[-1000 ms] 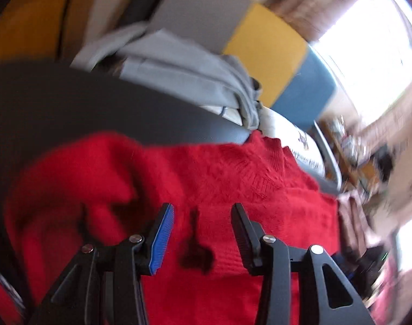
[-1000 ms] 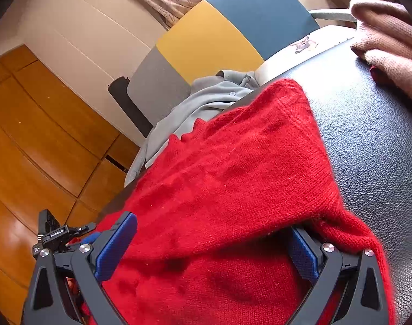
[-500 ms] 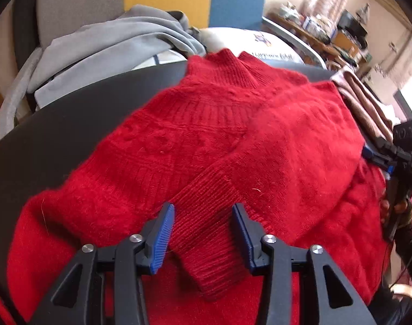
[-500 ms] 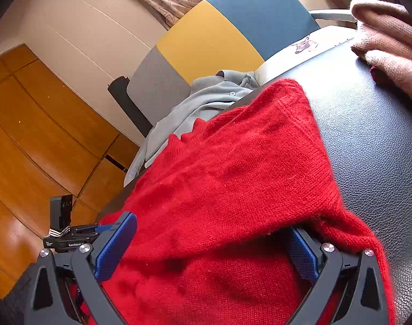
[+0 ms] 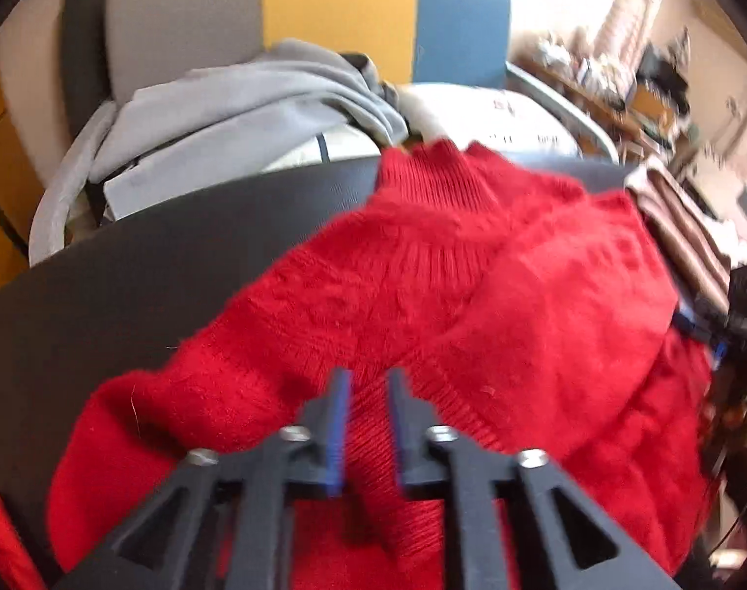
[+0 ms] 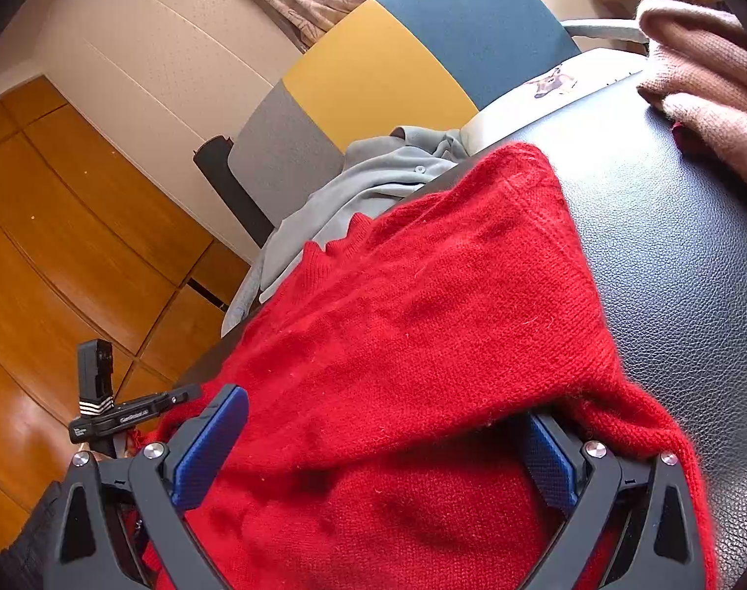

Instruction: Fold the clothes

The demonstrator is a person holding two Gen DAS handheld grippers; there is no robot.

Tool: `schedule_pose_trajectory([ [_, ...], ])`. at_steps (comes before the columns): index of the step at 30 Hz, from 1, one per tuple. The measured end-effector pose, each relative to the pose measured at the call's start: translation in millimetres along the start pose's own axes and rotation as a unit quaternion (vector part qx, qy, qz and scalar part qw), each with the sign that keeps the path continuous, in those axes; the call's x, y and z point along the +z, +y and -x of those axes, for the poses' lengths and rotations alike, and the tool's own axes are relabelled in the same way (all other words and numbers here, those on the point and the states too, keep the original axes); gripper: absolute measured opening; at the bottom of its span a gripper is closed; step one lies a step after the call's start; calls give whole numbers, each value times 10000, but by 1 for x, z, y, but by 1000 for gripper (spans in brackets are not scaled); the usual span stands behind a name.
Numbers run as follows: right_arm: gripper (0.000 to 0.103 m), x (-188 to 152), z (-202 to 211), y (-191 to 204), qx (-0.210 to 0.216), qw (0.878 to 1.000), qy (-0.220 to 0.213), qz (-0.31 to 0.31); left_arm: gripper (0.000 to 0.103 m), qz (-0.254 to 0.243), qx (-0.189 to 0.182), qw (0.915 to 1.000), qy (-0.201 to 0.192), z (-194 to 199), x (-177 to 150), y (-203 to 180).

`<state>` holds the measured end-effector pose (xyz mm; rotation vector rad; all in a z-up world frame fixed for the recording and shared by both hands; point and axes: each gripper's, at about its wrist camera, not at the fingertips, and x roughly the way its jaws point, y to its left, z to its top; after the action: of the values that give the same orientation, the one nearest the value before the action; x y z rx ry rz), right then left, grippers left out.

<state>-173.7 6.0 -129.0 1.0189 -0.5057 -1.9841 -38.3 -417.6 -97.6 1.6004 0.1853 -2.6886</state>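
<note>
A red knit sweater [image 5: 422, 295] lies on a black leather tabletop [image 5: 152, 265], collar toward the far edge, with one sleeve folded across its body. My left gripper [image 5: 366, 393] is shut on the ribbed cuff of that sleeve [image 5: 373, 442]. In the right wrist view the sweater [image 6: 422, 319] fills the middle. My right gripper [image 6: 378, 442] is open wide over the sweater's right side, its fingers [image 6: 211, 442] spread apart, and grips nothing.
A grey garment [image 5: 236, 108] is heaped on a grey, yellow and blue chair [image 5: 334, 14] behind the table. A folded pink-brown knit [image 6: 707, 73] lies at the table's far right. A wooden door [image 6: 54, 246] stands at the left.
My left gripper has closed on the sleeve cuff; its jaws were open half a second ago. The right gripper has not moved.
</note>
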Motion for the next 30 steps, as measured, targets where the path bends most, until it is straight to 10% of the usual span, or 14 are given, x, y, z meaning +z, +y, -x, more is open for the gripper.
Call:
schedule_pose_trajectory([
  [12,103,0,1,0,40,10000,-24,-10,64,-752,-455,9942,615,-28,-10,0],
  [18,103,1,1,-1,46,10000,-12,3,13,-474,-23,9988,131,-9,-18,-4],
  [24,103,2,1,-2,30,10000,3,26,11,-189,479,9967,-634,20,-18,-6],
  [30,103,4,0,-1,-39,9999,80,66,21,179,1058,9942,-96,-13,-22,-2],
])
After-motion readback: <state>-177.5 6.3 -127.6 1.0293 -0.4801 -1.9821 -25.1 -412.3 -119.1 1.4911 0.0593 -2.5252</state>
